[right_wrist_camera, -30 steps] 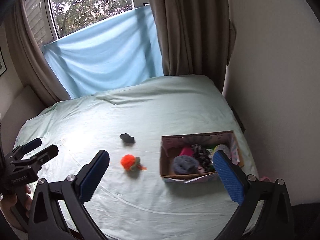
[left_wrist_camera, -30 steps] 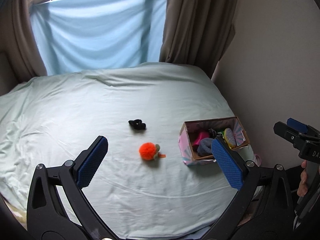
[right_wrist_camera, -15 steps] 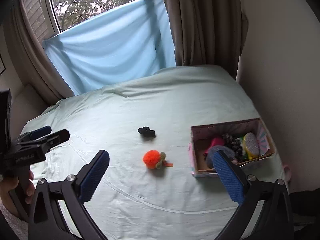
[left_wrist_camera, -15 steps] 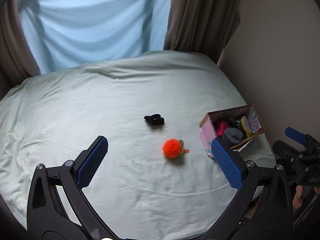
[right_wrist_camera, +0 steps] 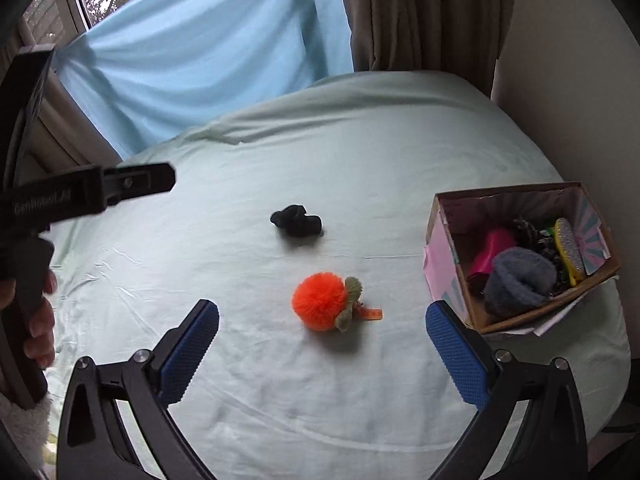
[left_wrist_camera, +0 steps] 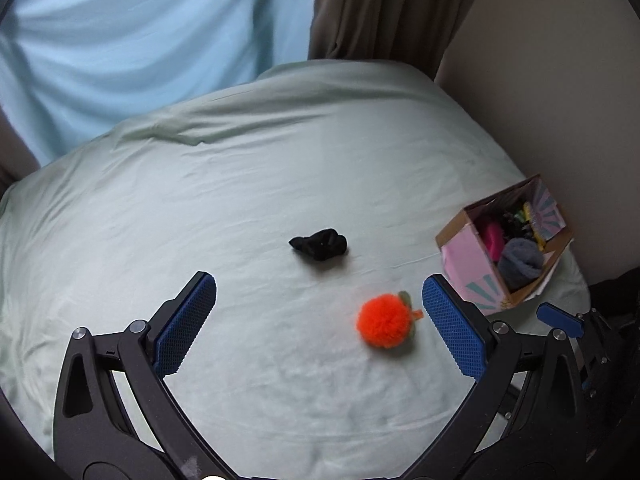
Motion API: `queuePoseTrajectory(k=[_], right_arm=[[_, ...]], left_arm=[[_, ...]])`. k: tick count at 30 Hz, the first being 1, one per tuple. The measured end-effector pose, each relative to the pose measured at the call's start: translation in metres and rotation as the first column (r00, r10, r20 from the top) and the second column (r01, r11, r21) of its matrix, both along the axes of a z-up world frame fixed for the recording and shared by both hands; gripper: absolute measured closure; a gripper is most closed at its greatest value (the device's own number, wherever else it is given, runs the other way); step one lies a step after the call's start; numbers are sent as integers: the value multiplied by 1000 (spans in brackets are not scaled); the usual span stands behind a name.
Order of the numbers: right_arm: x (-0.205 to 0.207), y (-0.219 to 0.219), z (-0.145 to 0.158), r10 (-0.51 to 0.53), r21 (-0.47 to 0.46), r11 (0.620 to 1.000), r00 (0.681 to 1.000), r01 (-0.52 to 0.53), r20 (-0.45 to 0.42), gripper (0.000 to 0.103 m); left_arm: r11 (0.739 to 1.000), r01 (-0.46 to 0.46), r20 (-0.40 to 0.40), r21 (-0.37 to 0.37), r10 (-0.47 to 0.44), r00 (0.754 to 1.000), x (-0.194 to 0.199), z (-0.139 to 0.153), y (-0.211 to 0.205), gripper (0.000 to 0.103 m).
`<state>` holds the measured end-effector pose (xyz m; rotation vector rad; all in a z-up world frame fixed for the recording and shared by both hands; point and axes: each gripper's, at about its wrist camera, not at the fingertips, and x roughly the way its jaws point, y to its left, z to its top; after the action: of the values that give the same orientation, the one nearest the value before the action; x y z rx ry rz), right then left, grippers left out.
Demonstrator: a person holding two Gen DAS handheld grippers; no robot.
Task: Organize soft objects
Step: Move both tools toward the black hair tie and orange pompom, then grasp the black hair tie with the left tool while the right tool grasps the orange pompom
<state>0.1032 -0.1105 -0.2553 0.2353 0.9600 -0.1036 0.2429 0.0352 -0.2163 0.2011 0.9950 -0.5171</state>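
Observation:
An orange fluffy pom-pom with a green leaf lies on the pale green bed sheet; it also shows in the right wrist view. A small black soft item lies beyond it, also in the right wrist view. A cardboard box at the right holds a grey sock, a pink item and others; it shows in the right wrist view too. My left gripper is open and empty above the sheet, the pom-pom near its right finger. My right gripper is open and empty, just short of the pom-pom.
A light blue cloth and brown curtains hang behind the bed. A wall runs along the right side, close to the box. The left gripper's body and the hand holding it show at the left of the right wrist view.
Both grippers have moved forward and lower toward the two loose items. The pom-pom and black item look larger and closer. Nothing on the bed has moved.

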Motion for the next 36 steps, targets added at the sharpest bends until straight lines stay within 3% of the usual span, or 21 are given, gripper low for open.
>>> queuePoseTrajectory(k=[6, 12, 17, 22, 24, 27, 32, 36], right_arm=[[34, 0, -67, 15, 14, 1000, 999, -14, -39, 0], [59, 0, -120, 31, 33, 999, 996, -28, -88, 0], [76, 9, -156, 72, 39, 997, 988, -67, -134, 17], [85, 14, -176, 91, 31, 996, 984, -88, -150, 20], [88, 16, -183, 98, 18, 995, 983, -96, -153, 26], [93, 20, -195, 109, -26, 993, 978, -115, -177, 40], [96, 21, -201, 104, -41, 993, 980, -113, -169, 58], [96, 20, -200, 110, -28, 993, 981, -116, -162, 64]], left_arm=[[994, 98, -17, 50, -98, 995, 41, -65, -39, 1], [978, 188, -77, 95, -181, 980, 75, -133, -70, 10], [972, 217, -112, 91, -206, 972, 87, -173, -83, 15], [961, 249, -126, 122, -234, 964, 94, -205, -97, 18], [961, 245, -138, 127, -228, 964, 96, -215, -100, 20], [963, 228, -149, 143, -206, 967, 100, -229, -101, 29], [972, 187, -153, 139, -166, 974, 106, -236, -97, 59], [982, 151, -166, 112, -131, 977, 111, -237, -91, 73]])
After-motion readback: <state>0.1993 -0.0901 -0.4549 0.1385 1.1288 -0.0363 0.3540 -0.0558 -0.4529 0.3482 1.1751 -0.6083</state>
